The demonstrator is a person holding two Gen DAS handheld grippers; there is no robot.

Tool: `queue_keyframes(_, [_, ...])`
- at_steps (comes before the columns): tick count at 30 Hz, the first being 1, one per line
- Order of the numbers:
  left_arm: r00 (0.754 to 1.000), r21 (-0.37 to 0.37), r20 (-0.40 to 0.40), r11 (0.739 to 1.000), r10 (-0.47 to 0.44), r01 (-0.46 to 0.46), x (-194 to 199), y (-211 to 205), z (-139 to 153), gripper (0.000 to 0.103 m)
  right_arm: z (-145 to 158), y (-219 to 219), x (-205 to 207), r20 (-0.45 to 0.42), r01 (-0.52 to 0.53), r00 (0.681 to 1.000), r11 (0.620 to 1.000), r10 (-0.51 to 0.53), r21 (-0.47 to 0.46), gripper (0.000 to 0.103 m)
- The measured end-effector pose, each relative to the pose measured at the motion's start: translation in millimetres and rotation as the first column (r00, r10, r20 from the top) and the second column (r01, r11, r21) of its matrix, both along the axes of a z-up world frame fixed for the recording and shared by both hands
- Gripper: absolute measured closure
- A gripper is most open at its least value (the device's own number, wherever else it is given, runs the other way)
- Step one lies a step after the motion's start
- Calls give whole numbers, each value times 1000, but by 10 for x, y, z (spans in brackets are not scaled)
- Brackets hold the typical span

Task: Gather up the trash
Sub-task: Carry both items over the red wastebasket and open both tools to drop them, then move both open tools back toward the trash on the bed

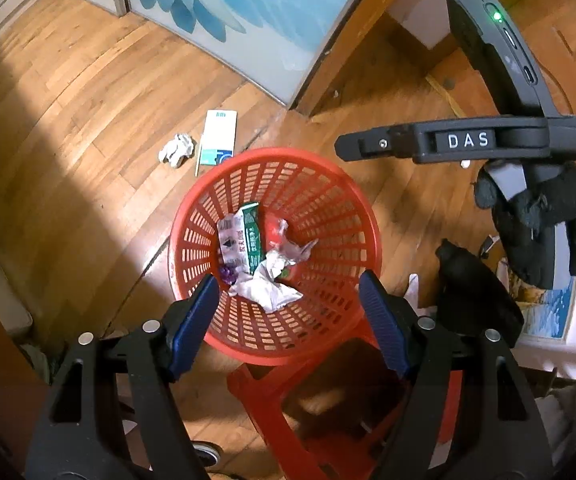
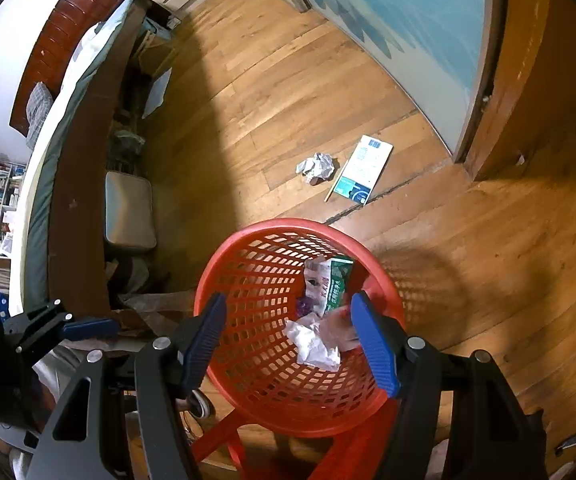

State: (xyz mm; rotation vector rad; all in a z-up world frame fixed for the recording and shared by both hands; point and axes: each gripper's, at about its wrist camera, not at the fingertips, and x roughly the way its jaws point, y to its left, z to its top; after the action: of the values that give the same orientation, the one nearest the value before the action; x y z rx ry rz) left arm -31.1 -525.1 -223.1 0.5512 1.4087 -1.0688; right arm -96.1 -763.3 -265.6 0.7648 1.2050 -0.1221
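A red mesh basket (image 1: 328,184) (image 2: 244,248) stands on the wooden floor and holds crumpled paper (image 1: 268,288) (image 2: 314,348) and a green and white wrapper (image 1: 250,236) (image 2: 334,284). A crumpled paper ball (image 1: 176,150) (image 2: 317,167) and a flat white and teal box (image 1: 218,138) (image 2: 362,170) lie on the floor beyond the basket. My left gripper (image 1: 288,320) is open and empty above the basket's near rim. My right gripper (image 2: 288,344) is open and empty over the basket; its body shows in the left wrist view (image 1: 464,142).
A red plastic stool (image 1: 328,412) (image 2: 352,440) stands under the grippers next to the basket. A bed (image 2: 68,128) runs along the left, with a cushion (image 2: 128,210) beside it. A blue-patterned sliding door (image 1: 216,4) (image 2: 400,20) and a wooden door frame (image 2: 504,92) stand beyond the floor trash.
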Motion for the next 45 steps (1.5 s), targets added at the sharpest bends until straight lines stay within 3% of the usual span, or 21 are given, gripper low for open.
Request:
queue_keyframes(7, [998, -54, 40, 997, 53, -51, 110, 97, 186, 31, 228, 142, 147, 25, -30, 999, 999, 31, -22, 38])
queue_keyframes(10, [989, -78, 86, 991, 119, -112, 205, 224, 341, 31, 401, 244, 262, 47, -60, 997, 997, 62, -46, 38])
queue_keyframes(12, [977, -135, 129, 979, 170, -152, 284, 380, 567, 31, 546, 326, 348, 64, -78, 995, 994, 82, -71, 37])
queue_keyframes(15, [936, -242, 220, 945, 276, -222, 478, 779, 1037, 31, 904, 522, 544, 123, -109, 985, 987, 123, -115, 36])
queue_keyframes(17, [893, -307, 257, 907, 370, -287, 648, 1145, 1345, 30, 1245, 775, 749, 179, -144, 969, 976, 173, -163, 35])
queue_keyframes(20, [799, -399, 305, 831, 518, -386, 908, 1882, 1788, 24, 1655, 1215, 1047, 249, -196, 937, 960, 244, -202, 32])
queue_keyframes(23, [672, -467, 358, 747, 649, -473, 1098, 2690, 2129, 23, 2013, 1769, 1348, 319, -252, 893, 939, 318, -232, 32])
queue_keyframes(24, [613, -486, 379, 713, 693, -505, 1135, 3000, 2195, 23, 2114, 1962, 1438, 339, -269, 876, 931, 342, -245, 32])
queue_keyframes(26, [512, -526, 391, 642, 765, -558, 1175, 3529, 2273, 22, 2330, 2500, 1655, 389, -313, 828, 909, 404, -277, 32])
queue_keyframes(28, [405, -577, 364, 544, 839, -609, 1161, 4099, 2291, 22, 2452, 3006, 1810, 418, -357, 782, 881, 463, -310, 32])
queue_keyframes(29, [358, -594, 348, 499, 867, -631, 1140, 4387, 2263, 22, 2495, 3234, 1855, 426, -373, 760, 866, 491, -334, 32])
queue_keyframes(30, [331, -599, 341, 475, 880, -645, 1123, 4576, 2228, 22, 2528, 3466, 1900, 434, -387, 736, 850, 519, -358, 32])
queue_keyframes(32, [293, -599, 345, 449, 892, -663, 1108, 4823, 2152, 22, 2578, 4005, 1963, 446, -427, 685, 814, 576, -394, 32])
queue_keyframes(35, [225, -606, 312, 376, 923, -701, 1079, 5226, 1999, 22, 2582, 4660, 2031, 444, -477, 628, 766, 640, -430, 33])
queue_keyframes(38, [143, -603, 279, 289, 950, -744, 1091, 5556, 1896, 22, 2562, 5098, 2116, 422, -515, 596, 728, 683, -452, 33])
queue_keyframes(40, [117, -593, 254, 250, 960, -765, 1159, 5657, 1854, 22, 2531, 5358, 2214, 393, -531, 588, 704, 707, -472, 33])
queue_keyframes(43, [127, -581, 237, 245, 963, -776, 1317, 5818, 1764, 22, 2468, 5613, 2388, 375, -519, 598, 698, 709, -493, 33])
queue_keyframes(45, [153, -581, 187, 235, 970, -779, 1455, 5950, 1717, 22, 2401, 5714, 2587, 365, -497, 618, 705, 697, -505, 33])
